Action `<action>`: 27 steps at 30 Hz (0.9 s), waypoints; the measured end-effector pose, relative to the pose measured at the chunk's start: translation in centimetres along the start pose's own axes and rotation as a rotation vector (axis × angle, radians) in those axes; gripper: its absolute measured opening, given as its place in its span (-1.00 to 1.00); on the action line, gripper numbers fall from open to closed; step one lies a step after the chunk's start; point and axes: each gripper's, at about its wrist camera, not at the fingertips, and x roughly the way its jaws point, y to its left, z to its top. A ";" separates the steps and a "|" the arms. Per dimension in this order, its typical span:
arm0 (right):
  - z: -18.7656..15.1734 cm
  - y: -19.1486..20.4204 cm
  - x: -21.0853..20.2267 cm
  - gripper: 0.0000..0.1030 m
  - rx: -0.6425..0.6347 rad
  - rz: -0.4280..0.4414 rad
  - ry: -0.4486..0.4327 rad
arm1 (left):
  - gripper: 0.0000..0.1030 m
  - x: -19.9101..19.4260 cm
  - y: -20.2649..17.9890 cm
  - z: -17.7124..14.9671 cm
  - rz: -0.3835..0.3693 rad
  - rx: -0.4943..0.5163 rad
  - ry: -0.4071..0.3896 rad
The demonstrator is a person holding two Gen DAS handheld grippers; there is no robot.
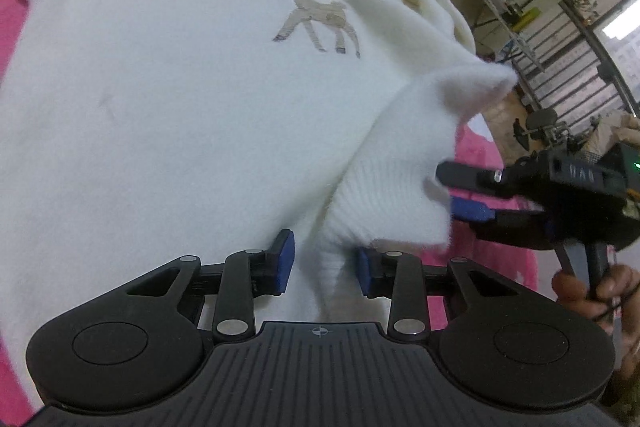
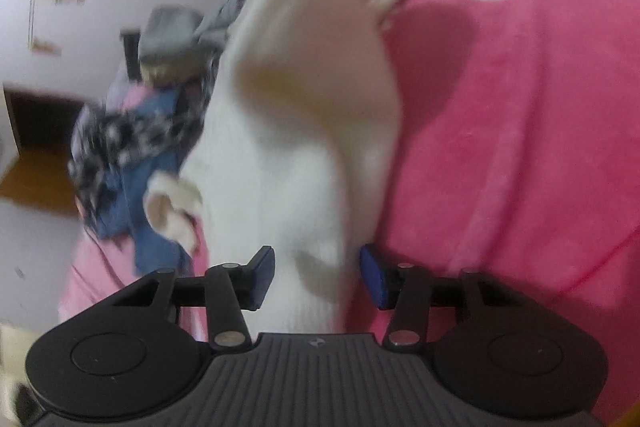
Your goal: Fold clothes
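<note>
Left gripper (image 1: 326, 269) jaws apart, white fabric bunched between the blue pads (image 1: 286, 267) but not pinched (gap visible on both sides). Right gripper (image 2: 316, 277) same story: jaws apart, white sleeve running down between the pads, right pad clear of the cloth, left pad contact too blurred to tell.

Biggest to smallest:
- Pink blanket (image 1: 488, 163) with white patches, spread under everything, fills most of right wrist view (image 2: 520, 147).
- White sweater (image 1: 140, 107) lying front-up on the blanket, filling most of left wrist view.
- Sleeve (image 1: 400, 167) folded in over the sweater's side edge, ribbed cuff end down at the left gripper. Seen from the right wrist as a blurred white tube (image 2: 288, 167) (heavy motion blur, detail lost).
- Cream fabric (image 1: 436, 7) bunched just beyond the sweater's far edge.
- Pile of other clothes (image 2: 132, 155), blue denim plus black-and-white print, off to the left in the right wrist view, at the blanket's edge.
- Right gripper in left wrist view (image 1: 460, 191), just beside the sleeve's outer edge, hand (image 1: 592, 295) on its handle.
- Deer embroidery (image 1: 308, 11), tan, on the sweater front.
</note>
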 end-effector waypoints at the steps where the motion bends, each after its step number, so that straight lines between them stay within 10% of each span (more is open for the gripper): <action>1: -0.1 0.3 0.0 -0.31 -0.013 -0.010 0.002 | -0.34 0.1 -0.1 0.1 0.003 0.002 -0.001; 4: -0.6 0.4 -0.9 -0.77 -0.013 -0.006 -0.006 | -0.34 0.2 -0.6 0.1 0.018 0.039 -0.004; 10: -1.7 1.8 -4.2 -0.83 -0.059 0.003 -0.077 | -0.32 0.0 -1.5 -0.2 -0.031 0.104 0.009; 18: -5.3 1.5 -14.9 -0.84 -0.092 -0.139 -0.184 | -0.25 -0.1 -2.6 -0.7 -0.411 0.099 0.155; 27: -5.2 -3.5 -14.4 -0.84 -0.032 -0.500 -0.055 | -0.25 1.2 -2.9 -0.9 -0.268 0.036 0.186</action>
